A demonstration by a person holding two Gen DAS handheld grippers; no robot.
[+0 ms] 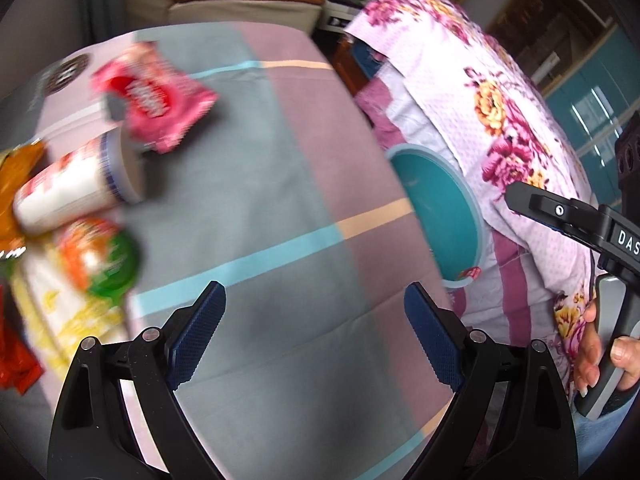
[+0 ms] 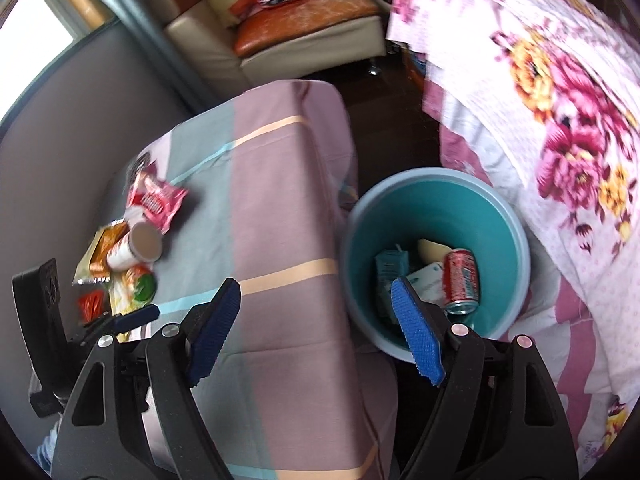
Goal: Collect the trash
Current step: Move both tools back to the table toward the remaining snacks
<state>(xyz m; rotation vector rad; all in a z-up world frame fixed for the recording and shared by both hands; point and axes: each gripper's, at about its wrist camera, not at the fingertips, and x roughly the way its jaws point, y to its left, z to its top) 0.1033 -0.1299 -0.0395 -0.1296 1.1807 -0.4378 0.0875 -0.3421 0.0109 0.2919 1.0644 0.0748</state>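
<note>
A teal bin point(image 2: 500, 216) stands on the floor between the table and the floral bedding; inside lie a red can point(image 2: 462, 280), a teal carton point(image 2: 390, 268) and other scraps. On the striped tablecloth sit a pink wrapper point(image 2: 158, 200), a white paper cup point(image 2: 134, 248) on its side, a green-lidded tub point(image 2: 140, 284) and orange and red packets. My right gripper point(image 2: 316, 312) hangs open and empty over the table's edge beside the bin. My left gripper point(image 1: 316, 320) is open and empty above bare cloth, right of the trash pile point(image 1: 80, 208). The bin point(image 1: 440, 208) shows there too.
A striped cloth covers the table point(image 1: 260, 160). Floral bedding point(image 2: 560, 120) crowds the right side, close to the bin. A cream sofa with an orange cushion point(image 2: 300, 12) stands behind. A hand point(image 1: 600, 344) holds the other gripper's handle at the right edge.
</note>
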